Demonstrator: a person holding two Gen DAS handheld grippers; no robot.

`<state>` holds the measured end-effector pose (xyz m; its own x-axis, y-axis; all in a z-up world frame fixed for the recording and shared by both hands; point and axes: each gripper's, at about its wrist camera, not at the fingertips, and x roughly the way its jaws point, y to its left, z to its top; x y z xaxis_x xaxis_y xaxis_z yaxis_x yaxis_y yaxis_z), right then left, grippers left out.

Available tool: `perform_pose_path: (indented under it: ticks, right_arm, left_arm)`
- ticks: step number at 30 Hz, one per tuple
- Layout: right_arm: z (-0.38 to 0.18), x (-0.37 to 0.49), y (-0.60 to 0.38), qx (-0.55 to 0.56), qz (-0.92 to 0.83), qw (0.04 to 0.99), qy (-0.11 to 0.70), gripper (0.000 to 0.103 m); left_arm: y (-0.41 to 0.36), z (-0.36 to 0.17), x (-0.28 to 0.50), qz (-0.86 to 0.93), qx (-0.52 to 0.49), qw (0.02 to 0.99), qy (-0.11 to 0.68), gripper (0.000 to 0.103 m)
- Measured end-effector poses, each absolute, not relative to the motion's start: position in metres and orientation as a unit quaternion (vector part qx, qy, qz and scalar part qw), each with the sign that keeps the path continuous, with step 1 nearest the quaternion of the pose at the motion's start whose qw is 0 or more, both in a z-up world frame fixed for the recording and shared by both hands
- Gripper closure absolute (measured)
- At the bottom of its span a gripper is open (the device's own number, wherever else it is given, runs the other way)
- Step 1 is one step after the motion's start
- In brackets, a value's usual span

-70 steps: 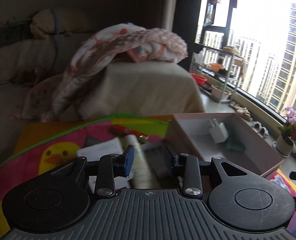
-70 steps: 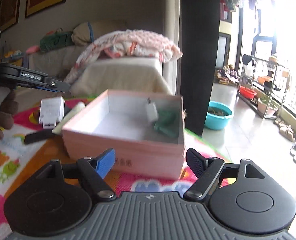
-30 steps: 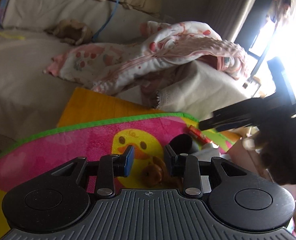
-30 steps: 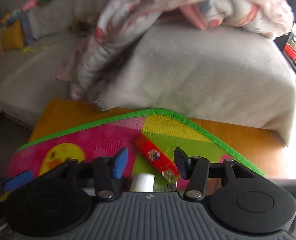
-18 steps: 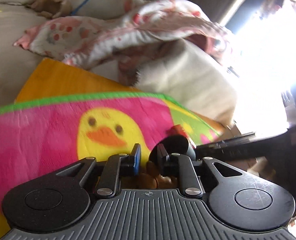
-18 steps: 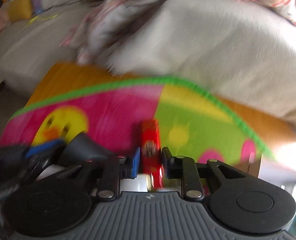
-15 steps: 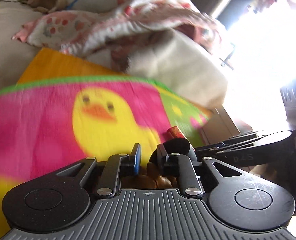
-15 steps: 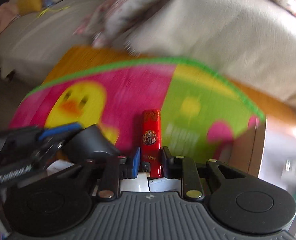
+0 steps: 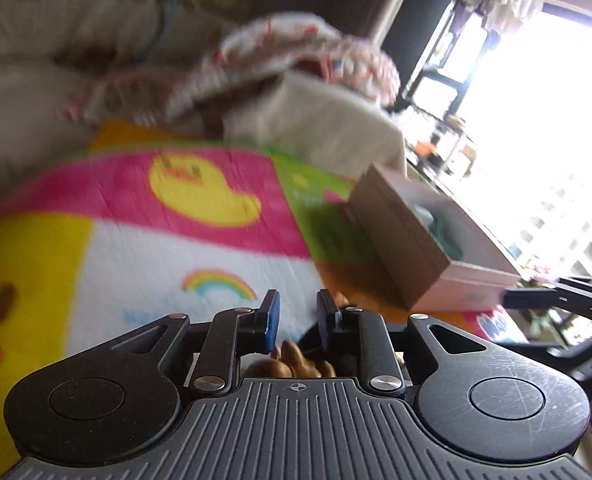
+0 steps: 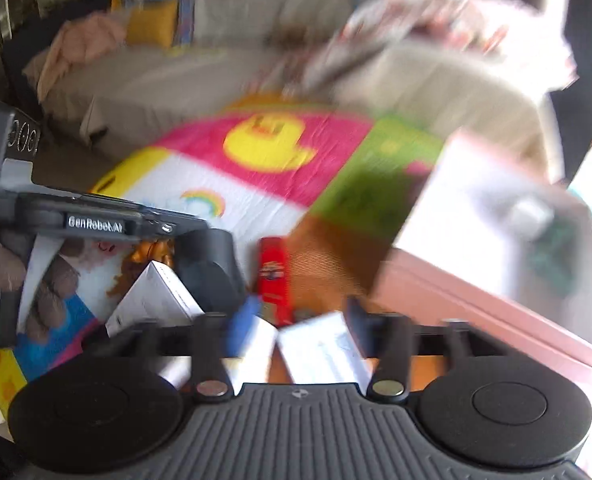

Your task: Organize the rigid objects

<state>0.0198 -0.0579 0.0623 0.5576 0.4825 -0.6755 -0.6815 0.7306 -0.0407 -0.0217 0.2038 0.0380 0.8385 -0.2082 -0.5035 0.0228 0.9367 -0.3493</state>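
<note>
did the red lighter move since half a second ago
Cannot tell. The red lighter lies on the mat beside the pink box, ahead of the opening right gripper; the camera swung, blurring everything.

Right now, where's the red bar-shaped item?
In the right wrist view the red bar lies on the play mat, just ahead of the right hand-held gripper, between the black object on its left and the pink box on its right.

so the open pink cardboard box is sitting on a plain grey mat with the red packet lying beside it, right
Not quite: the mat is brightly coloured, pink, green and yellow with a duck print, as the right wrist view shows. The open pink cardboard box sits on it, the red packet beside it.
</note>
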Motion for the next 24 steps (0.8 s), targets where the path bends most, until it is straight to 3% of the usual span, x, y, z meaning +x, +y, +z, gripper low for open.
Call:
perform_pose_path:
  ticks: [7, 14, 16, 18, 24]
  right_arm:
    - [0.033, -0.012, -0.117, -0.112, 0.291, 0.887, 0.34, 0.02]
    - [-0.009, -0.053, -0.203, -0.054, 0.194, 0.947, 0.249, 0.015]
    - [-0.014, -0.043, -0.212, -0.019, 0.174, 0.944, 0.279, 0.029]
    - [-0.008, -0.033, -0.219, 0.015, 0.191, 0.937, 0.291, 0.022]
    - [-0.007, -0.017, -0.194, -0.025, 0.215, 0.917, 0.334, 0.016]
  left_arm:
    - [0.162, 0.069, -0.075, -0.108, -0.117, 0.948, 0.275, 0.081]
    - [0.101, 0.058, -0.088, -0.207, -0.085, 0.932, 0.286, 0.081]
    - [0.088, 0.055, -0.078, -0.212, -0.083, 0.928, 0.294, 0.081]
    - [0.081, 0.054, -0.072, -0.213, -0.083, 0.927, 0.297, 0.081]
    - [0.078, 0.045, -0.068, -0.212, -0.087, 0.921, 0.314, 0.081]
